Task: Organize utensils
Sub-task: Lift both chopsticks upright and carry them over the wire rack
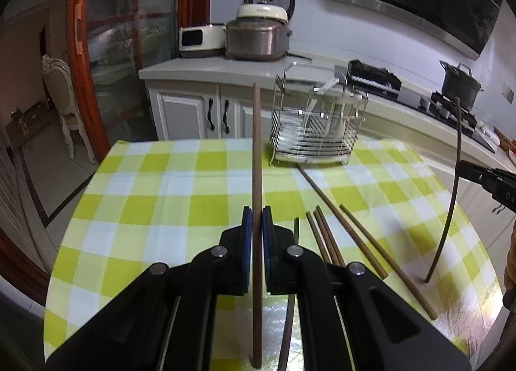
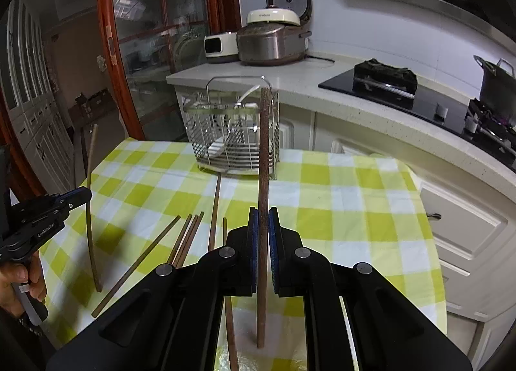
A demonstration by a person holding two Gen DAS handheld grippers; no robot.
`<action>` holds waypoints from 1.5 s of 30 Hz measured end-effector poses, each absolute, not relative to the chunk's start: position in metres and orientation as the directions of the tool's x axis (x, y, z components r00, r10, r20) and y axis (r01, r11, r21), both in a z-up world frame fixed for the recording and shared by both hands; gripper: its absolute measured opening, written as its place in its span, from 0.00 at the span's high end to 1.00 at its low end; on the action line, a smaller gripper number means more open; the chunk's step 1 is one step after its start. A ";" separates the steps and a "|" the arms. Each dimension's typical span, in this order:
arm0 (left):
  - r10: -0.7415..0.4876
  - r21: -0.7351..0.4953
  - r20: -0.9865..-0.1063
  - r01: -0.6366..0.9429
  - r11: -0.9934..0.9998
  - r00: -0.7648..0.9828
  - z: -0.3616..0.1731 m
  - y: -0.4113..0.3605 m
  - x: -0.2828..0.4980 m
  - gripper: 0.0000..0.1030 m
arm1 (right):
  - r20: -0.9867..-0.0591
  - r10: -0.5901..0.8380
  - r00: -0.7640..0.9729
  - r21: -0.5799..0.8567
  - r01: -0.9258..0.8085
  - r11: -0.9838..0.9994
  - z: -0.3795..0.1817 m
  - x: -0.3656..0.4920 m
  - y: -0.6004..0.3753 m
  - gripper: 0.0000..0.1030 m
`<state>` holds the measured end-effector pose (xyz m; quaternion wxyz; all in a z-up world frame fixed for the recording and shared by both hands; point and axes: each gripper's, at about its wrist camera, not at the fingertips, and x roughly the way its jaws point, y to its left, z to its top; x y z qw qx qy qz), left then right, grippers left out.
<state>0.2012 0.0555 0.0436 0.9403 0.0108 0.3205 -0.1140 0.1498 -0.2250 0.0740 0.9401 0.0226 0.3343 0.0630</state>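
Left gripper [image 1: 257, 219]: I have its blue pads pinched on one brown chopstick [image 1: 257, 151], held upright, lower end on or just above the cloth; from the right wrist view I see this gripper [image 2: 85, 193] at the left edge with its chopstick [image 2: 89, 209] standing, a hand [image 2: 19, 287] behind it.

Right gripper [image 2: 263, 221]: I have it clamped on a second chopstick [image 2: 263, 161], also upright, lower end at the cloth; in the left wrist view it [image 1: 464, 168] sits at the right edge with the stick [image 1: 451, 197] bowed by the lens.

Held chopsticks: two, one per gripper.

Loose chopsticks on the table [image 1: 161, 197]: I count six in the right wrist view; one long stick [image 2: 214, 213] pointing at the rack; a tight cluster of three [image 2: 188, 235]; one [image 2: 137, 261] angled to their left; one [image 2: 229, 306] partly under my gripper.

Rack: one wire utensil holder [image 2: 235, 132] at the far edge of the checked cloth, pale utensils inside, number unclear.

Counter: rice cookers [image 2: 274, 39] grouped together; one dark pot [image 1: 461, 84] on the stove.
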 end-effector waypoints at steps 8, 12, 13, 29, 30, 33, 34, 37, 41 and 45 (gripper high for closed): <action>-0.199 -0.053 -0.556 0.205 0.977 0.807 0.065 0.053 0.192 0.94 | -0.610 0.130 0.782 0.085 -0.098 0.992 0.082 0.147 -0.227 0.90; -0.195 -0.055 -0.543 0.197 0.979 0.817 0.071 0.054 0.189 0.94 | -0.600 0.126 0.790 0.084 -0.094 0.992 0.086 0.144 -0.227 0.90; -0.194 -0.054 -0.544 0.197 0.979 0.817 0.072 0.054 0.190 0.94 | -0.599 0.125 0.791 0.084 -0.093 0.992 0.087 0.145 -0.227 0.90; -0.237 -0.060 -0.503 0.240 0.969 0.831 0.105 0.036 0.220 0.94 | -0.560 0.091 0.823 0.053 -0.074 0.996 0.117 0.165 -0.224 0.90; -0.240 -0.061 -0.493 0.242 0.968 0.836 0.111 0.035 0.223 0.94 | -0.555 0.090 0.827 0.052 -0.073 0.996 0.121 0.168 -0.224 0.90; -0.252 -0.068 -0.459 0.249 0.966 0.852 0.132 0.031 0.236 0.94 | -0.535 0.094 0.840 0.058 -0.075 0.996 0.142 0.184 -0.226 0.90; -0.255 -0.068 -0.447 0.252 0.965 0.857 0.140 0.030 0.241 0.94 | -0.528 0.094 0.844 0.058 -0.075 0.995 0.148 0.188 -0.227 0.90; -0.265 -0.067 -0.414 0.261 0.963 0.871 0.160 0.024 0.251 0.94 | -0.500 0.095 0.861 0.058 -0.077 0.995 0.170 0.204 -0.227 0.90; -0.277 -0.063 -0.367 0.273 0.960 0.888 0.186 0.013 0.270 0.94 | -0.468 0.102 0.878 0.065 -0.081 0.995 0.195 0.226 -0.226 0.90; -0.289 -0.065 -0.327 0.284 0.957 0.900 0.207 0.003 0.290 0.94 | -0.438 0.114 0.892 0.078 -0.088 0.993 0.216 0.250 -0.224 0.90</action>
